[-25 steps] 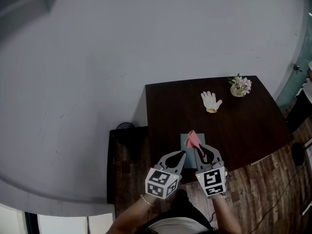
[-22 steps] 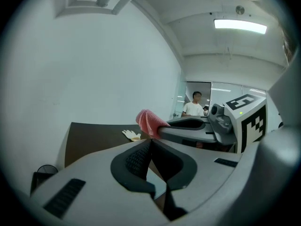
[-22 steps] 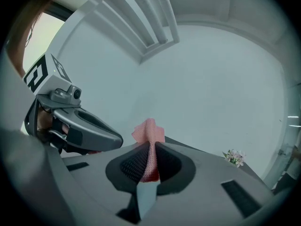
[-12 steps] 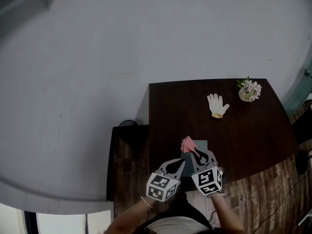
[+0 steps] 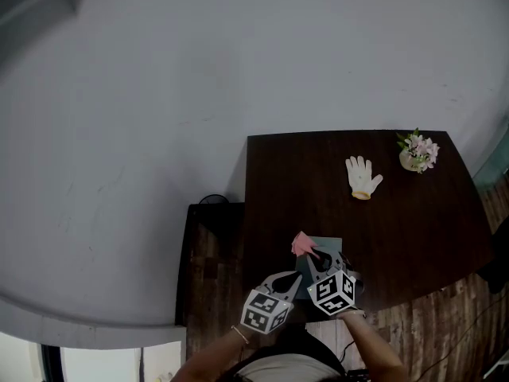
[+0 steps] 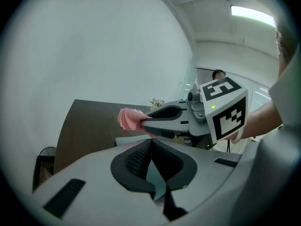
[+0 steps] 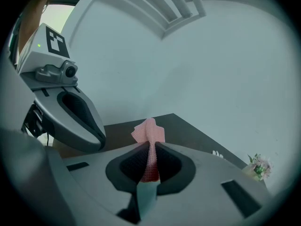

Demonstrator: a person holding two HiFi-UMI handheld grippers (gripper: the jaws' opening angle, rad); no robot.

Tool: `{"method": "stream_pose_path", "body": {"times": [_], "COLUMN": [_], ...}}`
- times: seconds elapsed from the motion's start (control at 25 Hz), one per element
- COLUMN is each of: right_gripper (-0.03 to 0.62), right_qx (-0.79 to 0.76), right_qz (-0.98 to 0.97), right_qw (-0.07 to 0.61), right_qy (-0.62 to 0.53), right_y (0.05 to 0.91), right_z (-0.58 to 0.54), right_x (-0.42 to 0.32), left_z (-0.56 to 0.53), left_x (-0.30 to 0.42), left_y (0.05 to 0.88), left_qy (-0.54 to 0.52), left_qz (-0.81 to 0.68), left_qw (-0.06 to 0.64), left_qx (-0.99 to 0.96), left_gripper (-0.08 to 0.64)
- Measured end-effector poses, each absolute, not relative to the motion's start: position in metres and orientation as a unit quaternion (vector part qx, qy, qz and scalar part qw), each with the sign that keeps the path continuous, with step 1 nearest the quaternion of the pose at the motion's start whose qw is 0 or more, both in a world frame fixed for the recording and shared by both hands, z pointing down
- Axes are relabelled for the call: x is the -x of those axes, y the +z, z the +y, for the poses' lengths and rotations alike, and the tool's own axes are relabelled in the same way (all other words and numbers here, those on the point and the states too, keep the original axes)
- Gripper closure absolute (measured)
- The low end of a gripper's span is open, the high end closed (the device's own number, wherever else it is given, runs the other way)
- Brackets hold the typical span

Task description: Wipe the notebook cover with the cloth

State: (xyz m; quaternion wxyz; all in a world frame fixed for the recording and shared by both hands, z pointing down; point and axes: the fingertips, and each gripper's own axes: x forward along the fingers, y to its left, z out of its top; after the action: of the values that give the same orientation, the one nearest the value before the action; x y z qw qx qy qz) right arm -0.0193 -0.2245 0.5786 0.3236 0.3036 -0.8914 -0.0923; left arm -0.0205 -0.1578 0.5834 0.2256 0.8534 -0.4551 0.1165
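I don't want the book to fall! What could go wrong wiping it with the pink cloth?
The right tongs pinch only a thin fold of the cloth, so it might slip out. The notebook lies near the front edge of the table, and the shut left tongs aren't gripping it, so a hard wipe might slide it.

In the head view the right gripper (image 5: 316, 255) and the pink cloth (image 5: 301, 243) cover most of the notebook (image 5: 330, 246), leaving only a far corner showing. The cloth's lower end is buried between the fingers (image 7: 127, 166). The bottom edge cuts off the person's forearms (image 5: 374, 356). The flowers (image 5: 419, 148) are too small to identify.
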Motion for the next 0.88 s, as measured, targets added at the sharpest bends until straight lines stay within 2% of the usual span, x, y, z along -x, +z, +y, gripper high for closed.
{"method": "stream_pose_path", "body": {"times": [0.88], "right_gripper": [0.555], "right_qx": [-0.221], "right_qz": [-0.876], "right_qw": [0.423], "right_qy": [-0.075], "right_y": [0.675], "right_z": [-0.274], "right_x": [0.025], "left_z": [-0.187], "left_x": [0.018], "left_y": [0.643], "left_qy": [0.139], "left_qz": [-0.46], "left_qw": [0.305], "left_qx": [-0.822], "left_gripper": [0.541]}}
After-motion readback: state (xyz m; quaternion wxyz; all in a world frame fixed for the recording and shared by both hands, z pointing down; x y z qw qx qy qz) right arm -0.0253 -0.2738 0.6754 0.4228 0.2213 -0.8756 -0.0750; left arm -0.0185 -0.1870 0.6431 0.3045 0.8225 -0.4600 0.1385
